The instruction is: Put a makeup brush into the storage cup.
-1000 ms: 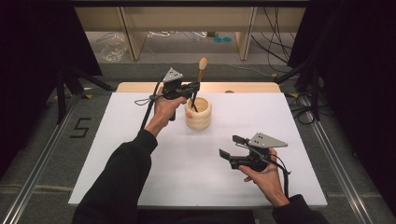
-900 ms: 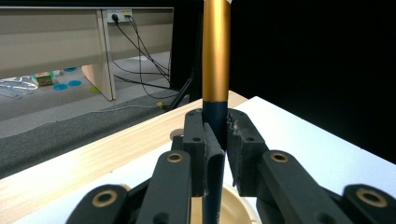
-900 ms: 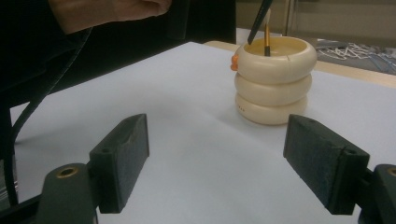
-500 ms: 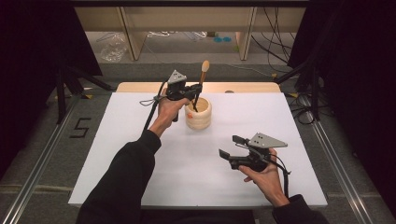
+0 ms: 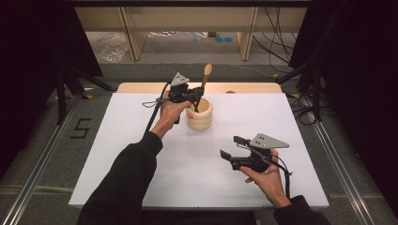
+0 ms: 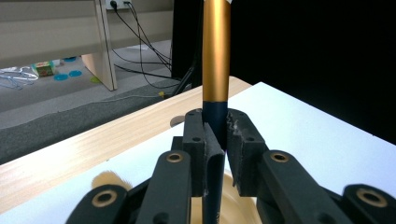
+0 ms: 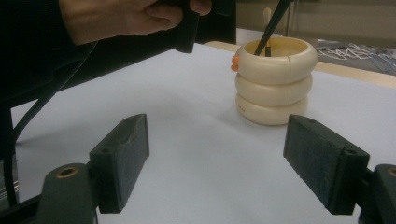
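A cream ringed cup (image 5: pixel 199 115) stands at the back middle of the white table top (image 5: pixel 141 140). A brush (image 5: pixel 205 77) with a dark handle, gold ferrule and pale tip leans up out of it. My left gripper (image 5: pixel 196 97) hangs just above the cup's rim, shut on the dark handle. In the left gripper view the pads (image 6: pixel 198 133) pinch the brush (image 6: pixel 215 56) right below the gold ferrule, with my left gripper (image 6: pixel 215 123) over the cup (image 6: pixel 236 205). My right gripper (image 5: pixel 233 149) rests at the front right, open and holding nothing. In the right gripper view my right gripper (image 7: pixel 229 172) faces the cup (image 7: pixel 275 84).
A small orange piece (image 7: pixel 235 63) sticks to the cup's rim on its near left side. A wooden strip (image 5: pixel 141 87) runs along the table's far edge. Beyond it are shelf legs and cables on the floor. Black stands flank the table.
The left gripper has shifted slightly right with the brush, and the brush tip sits a little lower. The right gripper has stayed in place.
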`<state>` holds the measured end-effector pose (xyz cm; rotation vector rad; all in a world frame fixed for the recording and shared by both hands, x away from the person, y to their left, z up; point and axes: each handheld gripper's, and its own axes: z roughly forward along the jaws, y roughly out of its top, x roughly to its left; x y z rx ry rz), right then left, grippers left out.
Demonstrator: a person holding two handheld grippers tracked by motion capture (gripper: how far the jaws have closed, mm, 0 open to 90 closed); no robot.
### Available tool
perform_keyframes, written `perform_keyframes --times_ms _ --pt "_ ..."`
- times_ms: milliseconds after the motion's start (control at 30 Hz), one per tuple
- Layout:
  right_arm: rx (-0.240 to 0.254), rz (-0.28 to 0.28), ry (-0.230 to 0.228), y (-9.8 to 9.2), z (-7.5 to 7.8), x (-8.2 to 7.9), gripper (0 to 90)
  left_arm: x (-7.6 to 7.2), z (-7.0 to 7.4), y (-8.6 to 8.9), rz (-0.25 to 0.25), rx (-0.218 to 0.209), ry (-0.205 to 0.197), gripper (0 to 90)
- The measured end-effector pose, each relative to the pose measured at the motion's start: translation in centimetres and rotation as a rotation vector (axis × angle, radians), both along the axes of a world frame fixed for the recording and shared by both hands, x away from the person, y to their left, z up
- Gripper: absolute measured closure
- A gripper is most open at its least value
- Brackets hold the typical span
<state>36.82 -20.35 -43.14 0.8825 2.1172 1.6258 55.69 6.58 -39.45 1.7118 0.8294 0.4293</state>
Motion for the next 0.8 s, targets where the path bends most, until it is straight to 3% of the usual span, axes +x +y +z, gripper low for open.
perform_keyframes --times_ms 400,533,667,700,800 --pt "0.000 0.000 0.000 0.0 0.0 0.0 23.4 -0.2 -1.3 0.1 -0.008 0.034 0.032 78.7" --pt "0.000 0.000 0.001 0.0 0.0 0.0 23.4 -0.4 -1.7 0.0 -0.016 0.080 0.042 78.6" --pt "-0.007 -0.005 0.004 0.0 0.0 0.0 23.4 -0.4 -2.0 0.0 -0.024 0.082 0.063 78.1" --pt "-0.007 -0.004 0.004 0.0 0.0 0.0 23.4 -0.5 -2.0 0.0 -0.022 0.103 0.054 77.8" --pt "-0.005 -0.002 0.004 0.0 0.0 0.0 23.4 -0.5 -1.9 0.1 -0.009 0.107 0.057 70.0"
